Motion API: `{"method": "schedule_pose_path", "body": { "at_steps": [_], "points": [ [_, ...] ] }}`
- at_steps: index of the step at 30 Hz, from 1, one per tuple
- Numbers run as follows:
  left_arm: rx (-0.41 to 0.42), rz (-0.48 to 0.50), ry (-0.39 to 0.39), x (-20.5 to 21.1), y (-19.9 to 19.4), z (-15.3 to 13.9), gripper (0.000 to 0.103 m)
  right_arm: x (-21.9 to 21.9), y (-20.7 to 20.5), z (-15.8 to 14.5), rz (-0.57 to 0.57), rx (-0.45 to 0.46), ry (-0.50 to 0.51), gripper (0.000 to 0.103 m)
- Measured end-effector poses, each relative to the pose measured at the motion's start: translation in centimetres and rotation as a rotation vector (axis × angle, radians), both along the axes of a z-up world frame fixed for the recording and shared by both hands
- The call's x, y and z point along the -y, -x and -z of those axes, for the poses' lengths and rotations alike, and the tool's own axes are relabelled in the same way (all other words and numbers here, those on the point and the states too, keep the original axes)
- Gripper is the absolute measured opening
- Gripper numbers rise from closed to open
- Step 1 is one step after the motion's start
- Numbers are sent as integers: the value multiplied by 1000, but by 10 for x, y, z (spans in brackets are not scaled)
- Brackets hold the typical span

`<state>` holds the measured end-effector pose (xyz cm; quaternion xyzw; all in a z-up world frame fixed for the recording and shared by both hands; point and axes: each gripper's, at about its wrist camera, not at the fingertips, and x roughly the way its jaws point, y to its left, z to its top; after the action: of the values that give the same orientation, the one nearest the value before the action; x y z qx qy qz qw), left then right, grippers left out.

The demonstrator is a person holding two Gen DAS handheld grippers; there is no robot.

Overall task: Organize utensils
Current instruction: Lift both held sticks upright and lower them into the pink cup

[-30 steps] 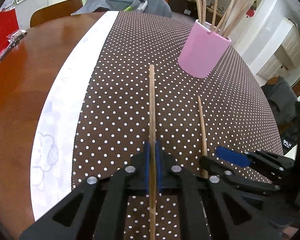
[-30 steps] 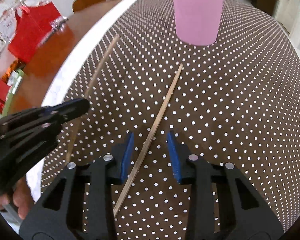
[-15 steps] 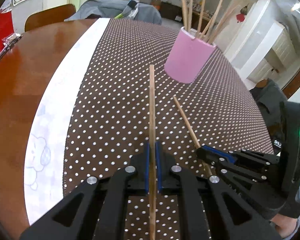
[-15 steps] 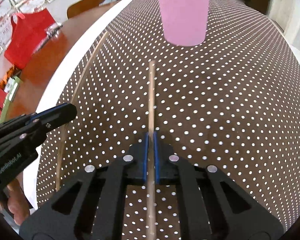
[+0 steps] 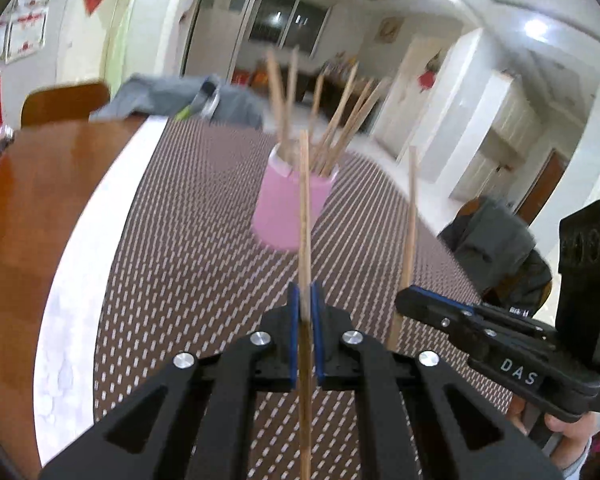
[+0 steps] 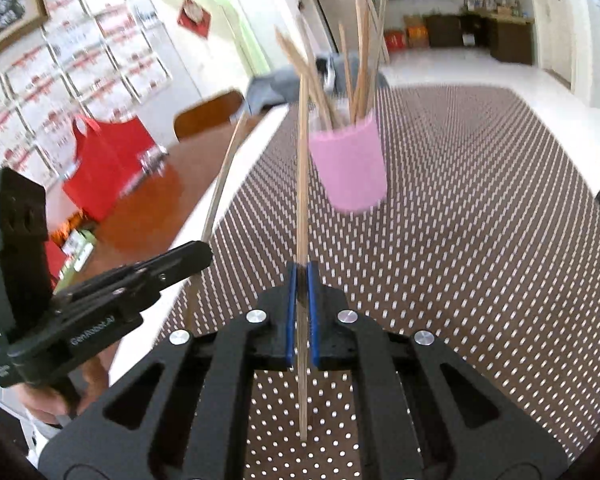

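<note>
Your left gripper (image 5: 305, 312) pinches one wooden chopstick (image 5: 304, 216) lengthwise, tip aimed up-frame at the pink cup (image 5: 290, 204), centre frame. Your right gripper (image 6: 301, 292) clamps a second chopstick (image 6: 302, 168) likewise. Both sticks point cupward, likely so they can drop in beside the bundle already standing there.

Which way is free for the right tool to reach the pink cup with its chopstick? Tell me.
Probably yes, straight ahead. The right tool, shut on its chopstick, faces the pink cup over bare dotted cloth. The left tool stays off to the side. Only the chopsticks already in the cup crowd its mouth.
</note>
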<state>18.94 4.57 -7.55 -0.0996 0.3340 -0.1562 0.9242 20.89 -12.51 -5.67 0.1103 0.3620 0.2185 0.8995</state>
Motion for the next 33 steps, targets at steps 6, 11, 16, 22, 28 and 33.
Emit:
{"method": "schedule_pose_path", "body": {
  "at_steps": [6,11,16,22,28,33],
  "points": [
    [178,10,9,20,-8,-35,7,2,3,-38,18,140,-28,6],
    [330,-11,6,32,-22,-60,7,6,-6,-61,36,221,-36,6],
    [434,-65,19,32,-44,-78,7,9,-19,-80,72,320,-35,6],
    [520,-133,84,26,-76,-87,7,8,-44,-90,112,401,-43,6],
    [543,-159,125,25,-112,-81,7,0,-69,-93,136,447,-67,6],
    [564,-185,162,22,-131,-72,7,-3,-88,-90,157,479,-85,6]
  ]
}}
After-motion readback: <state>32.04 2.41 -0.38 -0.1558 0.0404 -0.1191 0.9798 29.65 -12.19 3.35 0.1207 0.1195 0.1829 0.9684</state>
